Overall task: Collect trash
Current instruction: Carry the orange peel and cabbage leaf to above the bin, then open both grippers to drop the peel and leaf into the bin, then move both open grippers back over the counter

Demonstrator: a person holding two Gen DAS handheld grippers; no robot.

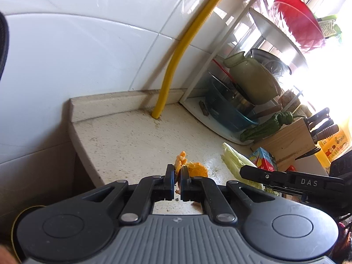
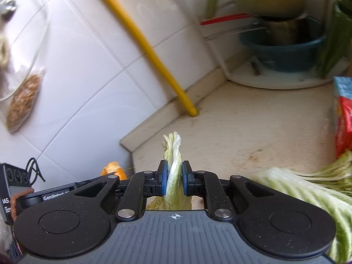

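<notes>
Two handheld grippers are working a speckled tabletop (image 1: 123,136) in a tiled kitchen corner, each already carrying scrap. The left gripper (image 1: 178,177) is clamping a torn piece of orange peel (image 1: 194,167), its jaws drawn nearly together with the peel sticking out toward 12 o'clock and spilling to 1 o'clock. The right gripper (image 2: 175,177) is pinching a pale cabbage leaf strip (image 2: 173,154), jaws closed on it, the strip's long axis running straight out along the fingers toward 12 o'clock.

More cabbage leaves (image 2: 308,189) are lying at the right gripper's 3 to 4 o'clock, just beside it and nearer to it than to the left; their ribs are fanning out toward 2 o'clock. A juice carton (image 2: 343,114) is standing at 2 o'clock.

No bin or trash bag is showing in either view, so the drop-off likely lies outside the frames. On the corner rack at 1 o'clock, a blue basin (image 1: 228,114) is holding a steel pot, with a green jug (image 1: 253,77) stacked on top. A yellow hose (image 1: 176,66) is meeting the tabletop at 12 o'clock.
</notes>
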